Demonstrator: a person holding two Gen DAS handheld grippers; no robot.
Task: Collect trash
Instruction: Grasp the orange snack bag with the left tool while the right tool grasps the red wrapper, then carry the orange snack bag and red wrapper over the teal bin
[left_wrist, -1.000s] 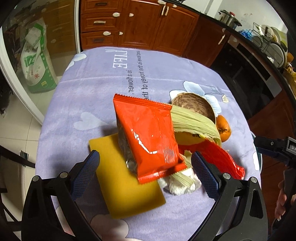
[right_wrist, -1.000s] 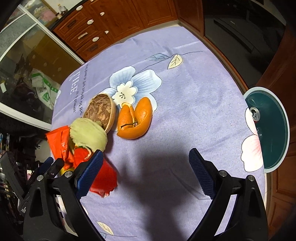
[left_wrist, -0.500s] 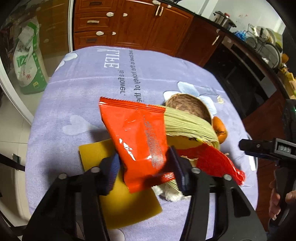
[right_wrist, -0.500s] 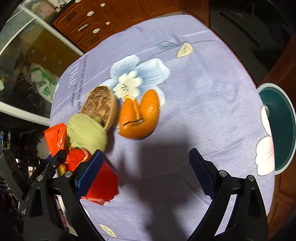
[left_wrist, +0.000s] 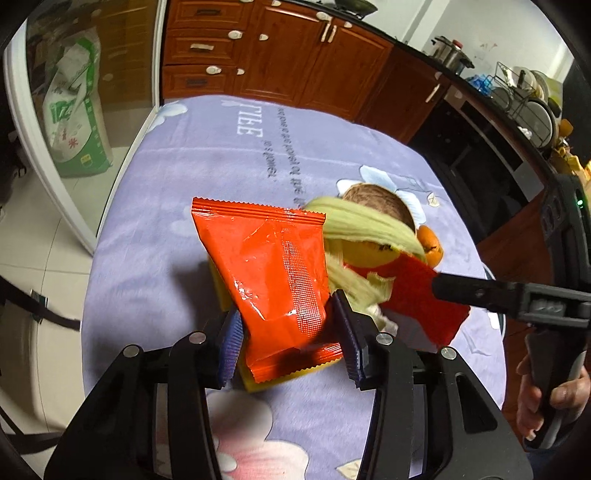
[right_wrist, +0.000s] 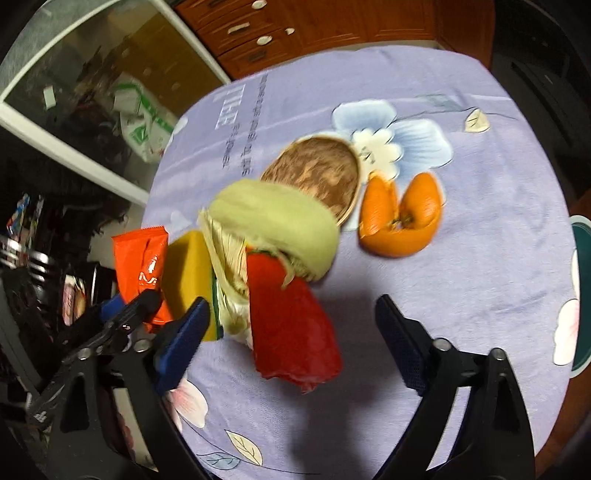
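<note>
My left gripper (left_wrist: 288, 328) is shut on the lower end of an orange snack packet (left_wrist: 269, 266), which stands up over a yellow sponge (left_wrist: 266, 382). Beside it lie a pale green corn husk (right_wrist: 277, 221), a brown coconut shell half (right_wrist: 317, 173), orange peel (right_wrist: 399, 221) and a red wrapper (right_wrist: 291, 325). My right gripper (right_wrist: 291, 321) hangs over the red wrapper with its jaws closing. The wrapper lies between the pads, which do not touch it.
The trash lies on a table with a purple flowered cloth (right_wrist: 480, 295). A dark green round bin (right_wrist: 581, 295) stands past the table's right edge. Wooden cabinets (left_wrist: 295, 55) and a green-and-white sack (left_wrist: 74, 110) are behind. A person's hand (left_wrist: 546, 402) holds the right gripper's handle.
The left gripper went from wide open to shut on the orange packet. The right gripper slid left from beside the orange peel to over the red wrapper, and its jaws narrowed.
</note>
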